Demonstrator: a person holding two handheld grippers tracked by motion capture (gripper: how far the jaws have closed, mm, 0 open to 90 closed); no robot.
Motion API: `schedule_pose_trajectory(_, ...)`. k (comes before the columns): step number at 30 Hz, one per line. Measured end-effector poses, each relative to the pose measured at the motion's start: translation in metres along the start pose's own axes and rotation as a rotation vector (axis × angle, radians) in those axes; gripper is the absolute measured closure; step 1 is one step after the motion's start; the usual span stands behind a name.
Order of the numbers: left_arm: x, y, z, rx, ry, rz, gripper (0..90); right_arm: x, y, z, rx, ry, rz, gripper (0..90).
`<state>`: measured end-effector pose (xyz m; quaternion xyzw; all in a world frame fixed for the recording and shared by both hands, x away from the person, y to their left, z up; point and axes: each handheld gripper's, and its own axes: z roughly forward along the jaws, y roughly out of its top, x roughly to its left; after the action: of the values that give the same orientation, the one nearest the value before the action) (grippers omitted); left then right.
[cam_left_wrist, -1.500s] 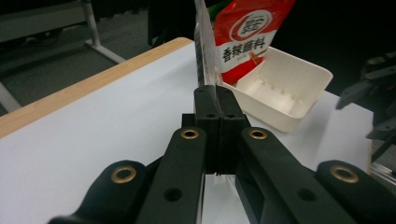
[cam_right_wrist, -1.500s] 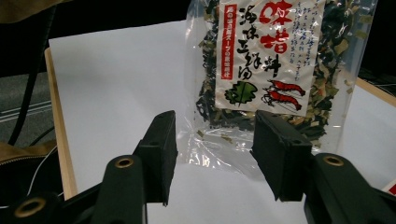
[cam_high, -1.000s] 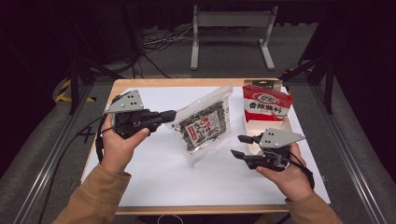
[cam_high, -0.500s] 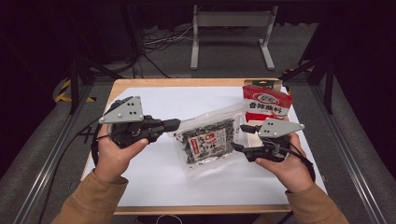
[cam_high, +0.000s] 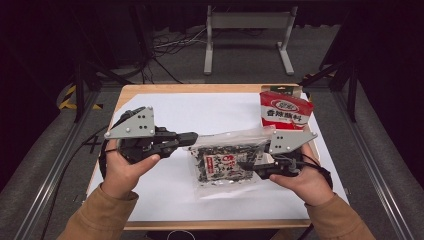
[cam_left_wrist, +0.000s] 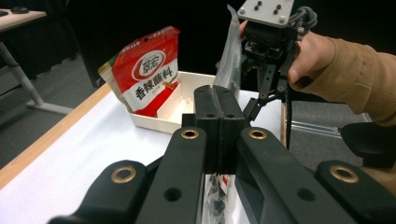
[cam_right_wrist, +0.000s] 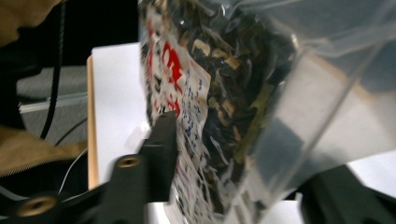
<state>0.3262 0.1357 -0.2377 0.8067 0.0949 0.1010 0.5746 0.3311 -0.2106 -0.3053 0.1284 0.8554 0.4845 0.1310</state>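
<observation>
Above a white-covered table (cam_high: 165, 185), a person holds a two-jaw gripper in each hand, with a clear bag of dark dried leaves (cam_high: 227, 162) stretched between them. The bag has a red and white label and hangs in the air over the middle of the table.

At the left, the left gripper (cam_high: 192, 138) has its jaws pressed fully together on the bag's upper left edge; in the left gripper view the two black jaws (cam_left_wrist: 219, 122) meet with the thin plastic caught between them.

At the right, the right gripper (cam_high: 245, 165) sits at the bag's right side. Its jaws have just been closing, and in the right gripper view the bag (cam_right_wrist: 224, 93) lies between them. One jaw touches the label side; whether the other presses the plastic cannot be told.

Farther back on the right, a red pouch (cam_high: 284, 110) stands in a white tray (cam_left_wrist: 187, 100).
</observation>
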Motion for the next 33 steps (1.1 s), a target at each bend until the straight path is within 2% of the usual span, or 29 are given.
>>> schedule_pose_trajectory(1,0.001,0.0,-0.001,-0.006,0.003,0.0,90.0,0.001,0.0,-0.001,0.0,0.049,0.007,66.6)
schedule_pose_trajectory(8,0.004,-0.003,-0.003,-0.037,0.015,-0.033,90.0,0.004,0.003,-0.006,-0.025,0.085,0.006,74.7)
schedule_pose_trajectory(10,0.006,-0.004,-0.003,-0.038,0.015,-0.038,89.9,0.006,0.004,-0.007,-0.025,0.076,-0.016,75.1)
schedule_pose_trajectory(12,0.007,-0.006,-0.003,-0.044,0.009,-0.051,89.9,0.007,0.005,-0.006,-0.016,0.09,0.008,75.4)
schedule_pose_trajectory(15,0.009,-0.008,-0.003,-0.057,0.004,-0.055,89.5,0.007,0.005,-0.007,-0.016,0.096,0.021,75.7)
schedule_pose_trajectory(16,0.009,-0.008,-0.004,-0.063,0.007,-0.059,87.0,0.006,0.005,-0.008,-0.017,0.098,0.028,75.7)
schedule_pose_trajectory(19,0.008,-0.008,-0.006,-0.068,0.036,-0.058,76.9,0.004,0.006,-0.01,-0.033,0.093,0.046,75.9)
schedule_pose_trajectory(23,0.009,-0.011,-0.01,-0.065,0.055,-0.061,64.9,0.001,0.006,-0.015,-0.032,0.075,0.054,75.9)
schedule_pose_trajectory(25,0.01,-0.016,-0.012,-0.063,0.062,-0.08,56.7,-0.002,0.006,-0.018,-0.034,0.064,0.06,75.9)
schedule_pose_trajectory(28,0.014,-0.027,-0.015,-0.041,0.078,-0.105,53.7,-0.005,0.007,-0.024,-0.038,0.045,0.069,75.9)
schedule_pose_trajectory(33,0.021,-0.048,-0.02,-0.032,0.1,-0.153,51.6,-0.01,0.009,-0.035,-0.037,0.01,0.078,75.9)
